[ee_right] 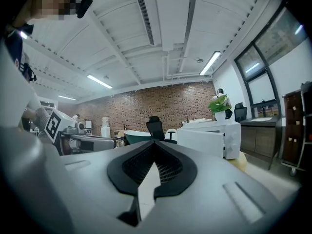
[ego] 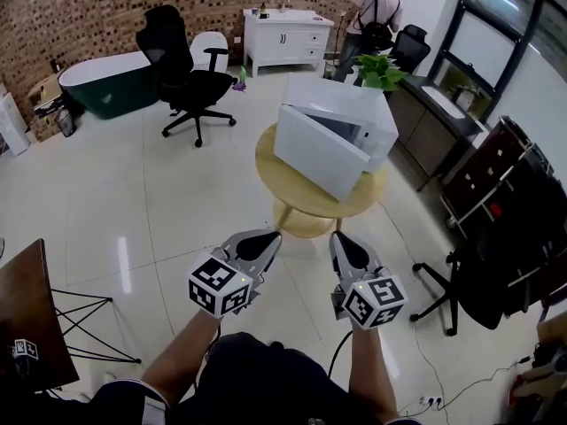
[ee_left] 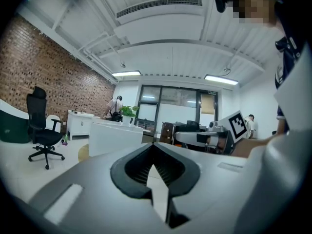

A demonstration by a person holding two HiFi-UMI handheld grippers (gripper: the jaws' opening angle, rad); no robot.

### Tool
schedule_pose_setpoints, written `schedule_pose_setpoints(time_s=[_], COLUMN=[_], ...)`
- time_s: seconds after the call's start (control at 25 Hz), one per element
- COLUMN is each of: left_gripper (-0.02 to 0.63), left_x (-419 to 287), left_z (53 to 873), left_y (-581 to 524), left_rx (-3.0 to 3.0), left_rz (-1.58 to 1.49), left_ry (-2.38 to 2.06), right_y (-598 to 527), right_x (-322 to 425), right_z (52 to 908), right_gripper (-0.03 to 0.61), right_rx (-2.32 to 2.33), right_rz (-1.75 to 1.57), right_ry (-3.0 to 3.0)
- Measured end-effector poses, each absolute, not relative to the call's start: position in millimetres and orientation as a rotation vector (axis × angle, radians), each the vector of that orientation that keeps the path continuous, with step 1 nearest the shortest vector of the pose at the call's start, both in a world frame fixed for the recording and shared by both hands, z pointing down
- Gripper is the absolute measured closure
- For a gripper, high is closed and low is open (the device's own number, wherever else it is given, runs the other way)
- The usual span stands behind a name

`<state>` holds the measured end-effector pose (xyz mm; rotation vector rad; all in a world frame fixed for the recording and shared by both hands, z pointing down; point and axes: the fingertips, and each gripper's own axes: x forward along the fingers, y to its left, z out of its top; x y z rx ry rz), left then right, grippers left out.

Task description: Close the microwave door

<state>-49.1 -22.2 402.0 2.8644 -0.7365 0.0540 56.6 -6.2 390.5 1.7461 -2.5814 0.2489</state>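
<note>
The microwave (ego: 347,124) is seen on the round tabletop (ego: 268,159), its door (ego: 317,160) swung open toward the near edge. The left gripper (ego: 264,240) and right gripper (ego: 346,244) are held well short of it, jaws together and empty, likely readied for pushing.

I'm looking down on a glossy pale tiled floor (ego: 133,202) that is reflecting the ceiling light. A red brick wall (ego: 106,3) is running along the far side, with a dark green bathtub (ego: 106,82) sitting at its foot on the far left and a black office chair (ego: 186,82) standing just right of it. A white cabinet (ego: 285,38) is standing farther back. I'm seeing a round wooden table (ego: 270,171) mid-floor, dark-framed windows (ego: 505,16) on the far right, and strip lights (ee_left: 126,74) glowing overhead.
</note>
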Motion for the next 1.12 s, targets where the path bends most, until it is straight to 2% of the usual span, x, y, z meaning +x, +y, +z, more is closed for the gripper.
schedule_pose_setpoints(time_s=[0.6, 1.12], left_gripper=[0.602, 0.601], left_x=[42.8, 88.0], left_z=[419.1, 427.9], left_y=[-90.5, -166.5], left_rx=[2.871, 2.892], left_rz=[0.113, 0.138], left_ry=[-0.634, -0.514], right_y=[-67.8, -160.7], right_x=[145.9, 190.9], right_z=[414.8, 439.4], right_gripper=[0.577, 0.577], right_rx=[1.875, 2.049], right_rz=[0.302, 0.377], right_ry=[-2.455, -2.277])
